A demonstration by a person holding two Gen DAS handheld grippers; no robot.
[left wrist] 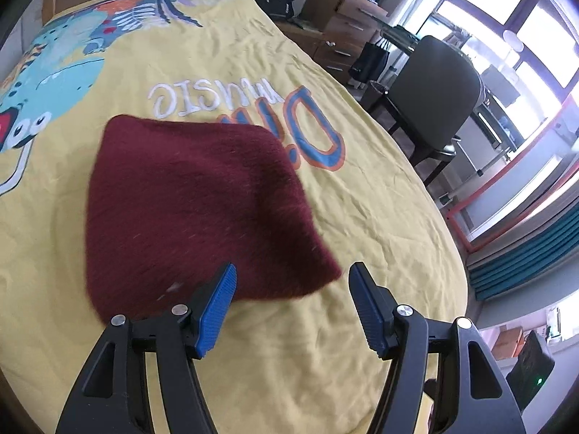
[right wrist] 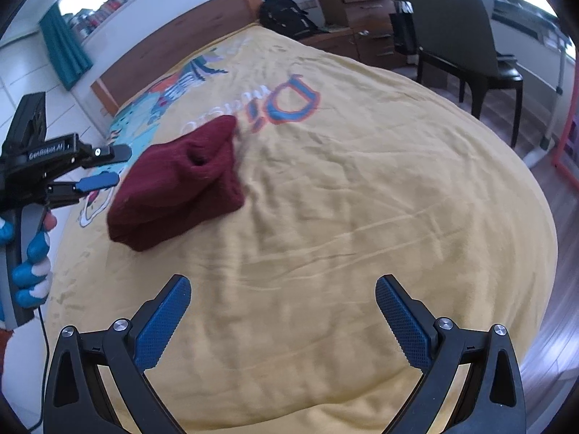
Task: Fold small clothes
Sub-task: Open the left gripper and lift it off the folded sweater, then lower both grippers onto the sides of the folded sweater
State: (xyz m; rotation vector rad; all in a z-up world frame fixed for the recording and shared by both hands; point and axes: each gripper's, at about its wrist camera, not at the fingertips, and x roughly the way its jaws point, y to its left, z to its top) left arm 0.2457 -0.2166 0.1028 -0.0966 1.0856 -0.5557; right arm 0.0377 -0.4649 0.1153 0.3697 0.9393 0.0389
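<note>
Maroon knitwear [left wrist: 195,209] lies folded into a thick, roughly square bundle on the bed [left wrist: 362,217], on the yellow cover near the big printed lettering [left wrist: 246,108] — toward the middle of the bed rather than at any edge. From the right wrist view the same bundle [right wrist: 177,181] shows stacked layers along its near side and a small dark opening in its top fold. Its outline is slightly blurred in both views.

The left tool [left wrist: 291,311] has its blue-padded fingers spread wide with nothing between them; the left pad [left wrist: 217,311] overlaps the near edge of the bundle in the picture, though I cannot tell whether it touches the cloth. Seen from the other side, that left tool [right wrist: 103,168] sits just beside the bundle's left end, held by a hand in a blue-and-white glove [right wrist: 30,267].

The right tool [right wrist: 282,322] is also spread wide and holds nothing — it hangs over bare yellow cover, apart from the bundle.

Beyond the far corner of the bed stand a black backpack [right wrist: 286,16], wooden drawers [right wrist: 365,18] and a dark chair [right wrist: 456,25].
</note>
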